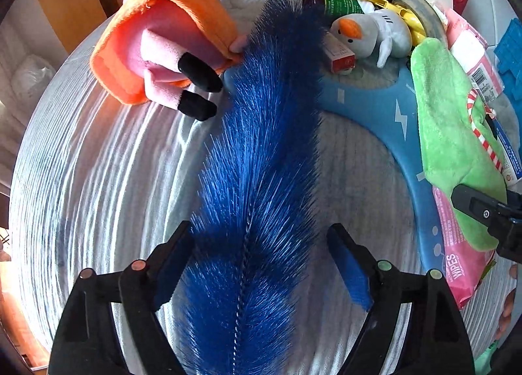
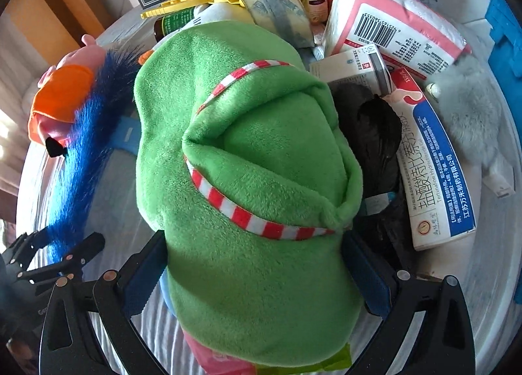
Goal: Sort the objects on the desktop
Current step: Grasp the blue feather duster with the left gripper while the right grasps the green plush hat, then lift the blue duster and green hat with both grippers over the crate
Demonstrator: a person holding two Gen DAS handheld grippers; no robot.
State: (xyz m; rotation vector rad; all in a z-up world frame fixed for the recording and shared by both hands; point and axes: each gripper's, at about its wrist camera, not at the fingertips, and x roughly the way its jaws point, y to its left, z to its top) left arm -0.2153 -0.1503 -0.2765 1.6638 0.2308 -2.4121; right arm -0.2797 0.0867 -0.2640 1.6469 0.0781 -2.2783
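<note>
A long blue bristle brush [image 1: 261,153] lies on the round grey table [image 1: 98,163], running between the two fingers of my left gripper [image 1: 261,260], which stands open around it with gaps on both sides. It also shows at the left of the right wrist view [image 2: 84,146]. My right gripper [image 2: 254,270] straddles a green plush item with red-and-white striped trim [image 2: 248,163]; its pads touch the plush sides, jaws wide. The green plush [image 1: 456,133] and the right gripper's finger [image 1: 486,211] show at the right of the left wrist view.
A pink plush in orange clothes [image 1: 163,42] lies far left of the brush. A blue curved item [image 1: 391,114], white plush duck [image 1: 368,35], pink wipes pack [image 1: 456,260], green bottle [image 1: 339,3] crowd the right. Medicine box [image 2: 437,159], tissue pack [image 2: 391,16], grey fluffy toy [image 2: 469,114].
</note>
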